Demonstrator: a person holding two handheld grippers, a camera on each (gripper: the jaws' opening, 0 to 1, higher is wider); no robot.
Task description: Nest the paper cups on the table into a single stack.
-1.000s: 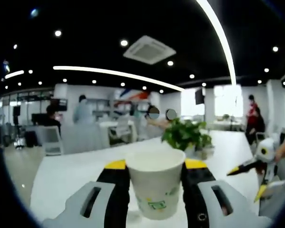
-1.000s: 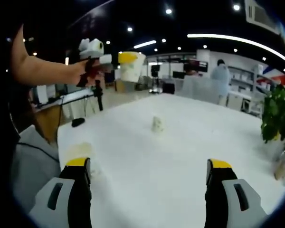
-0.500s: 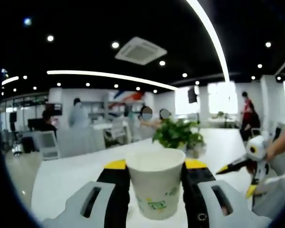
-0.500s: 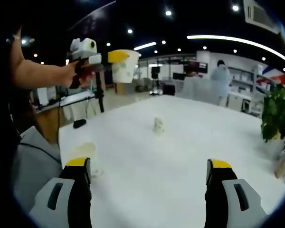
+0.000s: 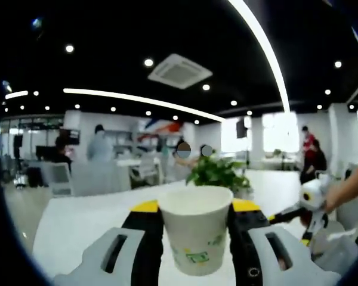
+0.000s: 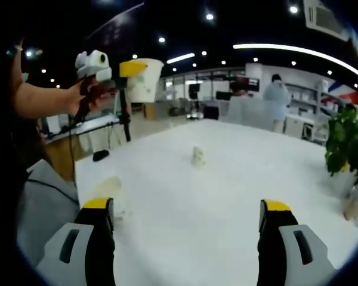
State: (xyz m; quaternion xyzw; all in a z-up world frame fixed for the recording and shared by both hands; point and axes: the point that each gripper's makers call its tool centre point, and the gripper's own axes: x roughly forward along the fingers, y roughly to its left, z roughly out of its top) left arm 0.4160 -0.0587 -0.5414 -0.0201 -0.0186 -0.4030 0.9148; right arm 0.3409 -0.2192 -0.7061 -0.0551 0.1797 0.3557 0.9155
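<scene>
Two paper cups are what I track. One paper cup (image 5: 195,229) sits upright between my left gripper (image 5: 196,238) jaws, gripped on both sides and lifted well above the table (image 6: 238,179); in the right gripper view I see that same gripper raised at the upper left, held in a hand (image 6: 92,95). A second small cup (image 6: 197,156) stands alone near the middle of the white table, well apart from everything else.

My right gripper (image 6: 188,238) hovers low over the near part of the table with its jaws spread wide and nothing between them. I have plenty of bare surface ahead of it, all the way to the small cup. On the near left, close to the table's edge, lies a pale blurred thing (image 6: 107,186) that I cannot identify. The left edge drops off toward a tripod stand (image 6: 125,119) and the floor.

At the right edge a potted plant (image 6: 346,146) stands, the one obstacle on that side; in the left gripper view it stands beyond the held cup. People stand among desks far behind the table.
</scene>
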